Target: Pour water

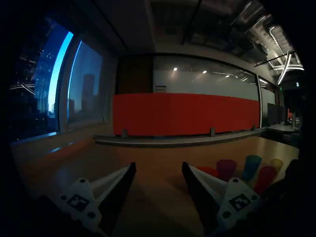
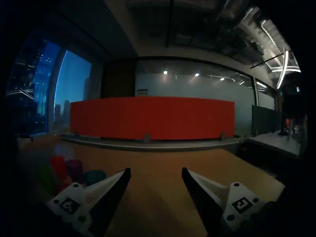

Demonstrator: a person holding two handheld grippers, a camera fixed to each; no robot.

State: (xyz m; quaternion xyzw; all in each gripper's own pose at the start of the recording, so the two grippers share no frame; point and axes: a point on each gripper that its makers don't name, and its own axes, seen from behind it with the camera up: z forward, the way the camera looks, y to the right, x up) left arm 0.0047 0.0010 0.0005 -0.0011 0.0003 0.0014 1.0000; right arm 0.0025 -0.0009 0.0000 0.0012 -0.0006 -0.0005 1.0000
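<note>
In the left gripper view my left gripper [image 1: 158,168] is open over the wooden table [image 1: 158,158], nothing between its fingers. Several coloured plastic cups stand to its right: a purple cup [image 1: 226,169], a teal cup [image 1: 251,166], a red cup [image 1: 265,179], a yellow cup [image 1: 276,164] and an orange-red one [image 1: 207,170] behind the right finger. In the right gripper view my right gripper [image 2: 156,172] is open and empty too. Cups stand at its left: a red cup [image 2: 58,166], a purple cup [image 2: 74,169], a teal cup [image 2: 94,176] and a green cup [image 2: 46,175].
A red divider panel [image 1: 185,114] runs along the table's far edge, with a glass wall behind it. Large windows [image 1: 59,91] at the left show a dusk city. A second desk [image 2: 276,142] stands at the right. The room is dim.
</note>
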